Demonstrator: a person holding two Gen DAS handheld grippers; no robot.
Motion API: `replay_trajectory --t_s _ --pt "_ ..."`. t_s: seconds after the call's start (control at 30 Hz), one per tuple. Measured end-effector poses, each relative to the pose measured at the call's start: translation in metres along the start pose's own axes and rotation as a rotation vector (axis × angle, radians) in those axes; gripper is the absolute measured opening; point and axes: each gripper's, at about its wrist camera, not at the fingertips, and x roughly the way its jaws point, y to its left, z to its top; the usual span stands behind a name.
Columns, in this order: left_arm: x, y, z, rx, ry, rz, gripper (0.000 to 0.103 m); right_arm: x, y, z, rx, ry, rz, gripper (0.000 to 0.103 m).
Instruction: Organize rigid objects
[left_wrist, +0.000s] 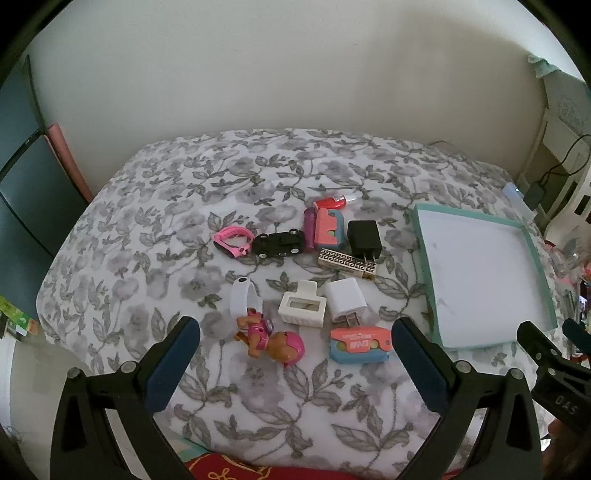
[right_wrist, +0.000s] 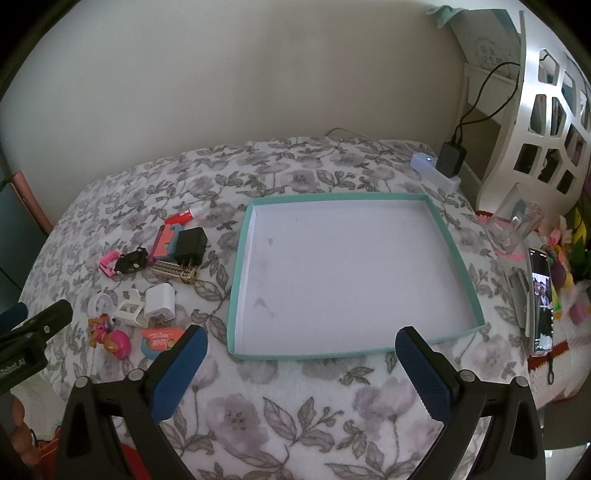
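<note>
1. The tray (right_wrist: 458, 258) floor is left bare; entry from 6 o'clock is unobstructed.
2. At 9 o'clock of the tray, passage is narrowed by the black charger (right_wrist: 190, 242) and white charger (right_wrist: 159, 301).
3. At 3 o'clock, the phone (right_wrist: 541, 301) and glass (right_wrist: 517, 225) are stood close by.

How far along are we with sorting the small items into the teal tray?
Nothing looks done: the teal tray holds no items. Nothing is in hand; the left gripper and right gripper both hang open. Everything is left, all on the floral blanket beside the tray, including the pink dog figure, white charger and black charger.
</note>
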Motion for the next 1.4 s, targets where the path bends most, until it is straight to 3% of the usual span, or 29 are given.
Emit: replay_trajectory --t_s 0.3,0.53,0.67,0.83,1.13,1.4 --pt "0.004 0.008 0.001 -0.037 0.021 -0.05 0.103 0.006 0.008 0.006 0.013 0.007 0.058 0.103" --pt "0.022 0.045 0.012 -0.189 0.074 -0.094 0.103 0.009 0.059 0.029 -0.124 -0.011 0.121 0.103" --pt "0.043 0.07 0.014 -0.249 0.131 -0.086 0.103 0.024 0.086 0.031 -0.176 0.047 0.16 0.103" --pt "0.069 0.08 0.009 -0.232 0.197 -0.014 0.103 0.055 0.11 0.023 -0.199 0.161 0.186 0.103" --pt "0.119 0.082 -0.01 -0.28 0.361 -0.063 0.103 0.102 0.129 0.004 -0.231 0.293 0.174 0.103" --pt "0.145 0.084 -0.016 -0.309 0.415 -0.067 0.102 0.129 0.139 -0.007 -0.222 0.362 0.19 0.103"
